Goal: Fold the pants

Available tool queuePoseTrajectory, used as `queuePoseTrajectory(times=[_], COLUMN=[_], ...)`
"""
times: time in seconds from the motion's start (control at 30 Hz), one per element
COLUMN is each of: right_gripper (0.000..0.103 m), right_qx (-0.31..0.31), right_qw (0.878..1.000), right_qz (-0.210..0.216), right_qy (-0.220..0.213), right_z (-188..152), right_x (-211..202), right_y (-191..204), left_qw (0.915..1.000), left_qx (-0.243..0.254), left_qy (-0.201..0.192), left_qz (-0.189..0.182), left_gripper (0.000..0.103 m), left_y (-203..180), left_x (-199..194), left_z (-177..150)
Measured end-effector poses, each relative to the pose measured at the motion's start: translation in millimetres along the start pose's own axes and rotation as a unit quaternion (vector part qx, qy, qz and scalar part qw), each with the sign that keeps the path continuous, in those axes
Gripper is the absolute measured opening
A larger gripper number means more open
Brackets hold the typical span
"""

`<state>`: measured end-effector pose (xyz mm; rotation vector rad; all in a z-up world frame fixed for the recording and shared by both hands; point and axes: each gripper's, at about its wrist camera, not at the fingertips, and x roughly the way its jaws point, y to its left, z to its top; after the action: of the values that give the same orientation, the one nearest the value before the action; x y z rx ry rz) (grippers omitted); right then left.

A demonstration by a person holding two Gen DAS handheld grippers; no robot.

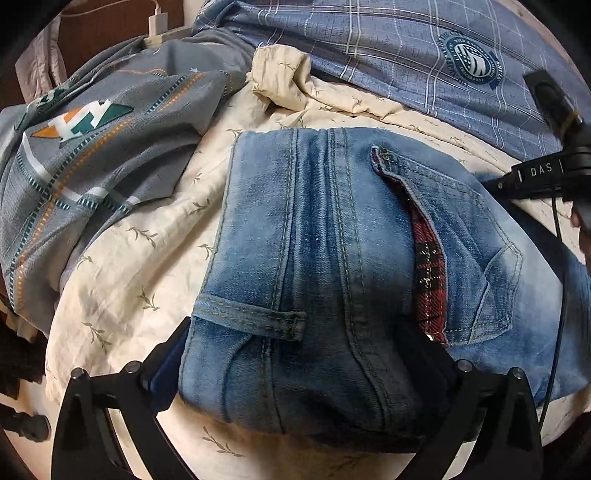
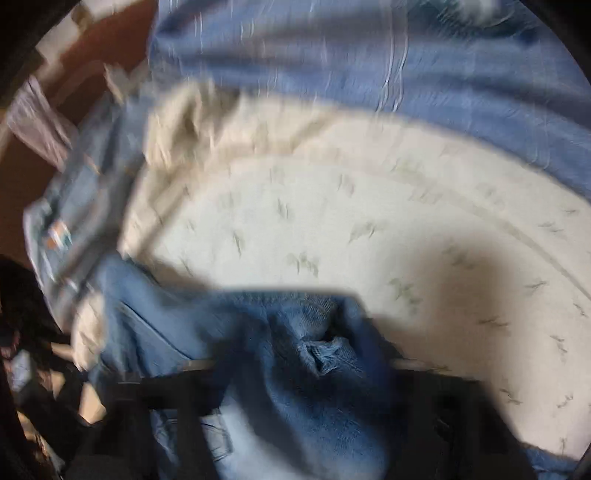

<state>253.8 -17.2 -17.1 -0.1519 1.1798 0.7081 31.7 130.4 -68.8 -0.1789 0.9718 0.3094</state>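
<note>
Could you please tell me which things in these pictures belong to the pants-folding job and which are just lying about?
Part of the job:
- jeans, folded on the cream sheet
- left gripper, jaws around the jeans' near end
- right gripper, denim bunched in it; view blurred

Just lying about:
- grey patterned bedding
- blue plaid cloth
- white charger

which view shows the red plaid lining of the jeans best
The left wrist view: the red plaid lining shows sharply inside the open waistband of the jeans. The right wrist view is motion-blurred and shows only bunched denim, no lining.
</note>
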Motion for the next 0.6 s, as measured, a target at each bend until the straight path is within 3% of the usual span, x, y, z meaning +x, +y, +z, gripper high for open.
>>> queuePoseTrajectory(times=[0.03,0.13,0.2,0.27,0.33,0.43,0.6], right_gripper=[0.016,0.014,0.014,0.015,0.019,0.021,0.024], right_qx=[-0.009,-0.028,-0.007,0.008,0.058,0.169,0.177], right_qw=[1.0,0.997,0.998,0.996,0.996,0.98,0.973], right_qz=[-0.005,-0.048,-0.056,-0.052,-0.007,0.098,0.106], right_qy=[-0.003,-0.062,-0.043,-0.065,-0.07,-0.047,-0.106], right_z=[-1.1,-4.9,-5.0,-10.7,-11.1,-11.4,-20.4], right_x=[-4.5,-29.0,-3.9,0.3,-4.8,-3.2,-46.5], right_y=[3.6,18.6,9.5,5.0,-9.5,-47.3,-46.3], left_qw=[1.0,1.0,1.0,1.0,1.0,1.0,1.0], left_qx=[0.003,0.005,0.003,0.003,0.009,0.003,0.002], left_qy=[-0.001,-0.001,0.003,0.001,0.0,0.002,-0.001], left_qz=[0.001,0.0,-0.002,0.0,0.001,0.001,0.007], left_gripper=[0.103,0.103,0.103,0.103,0.103,0.103,0.103], left_y=[-0.1,1.1,1.4,3.0,3.0,3.0,1.2], left_x=[-1.4,-2.7,-1.4,-8.3,-8.4,-8.8,-8.2], left_z=[-1.5,-3.8,-2.4,-8.6,-9.8,-10.8,-9.8])
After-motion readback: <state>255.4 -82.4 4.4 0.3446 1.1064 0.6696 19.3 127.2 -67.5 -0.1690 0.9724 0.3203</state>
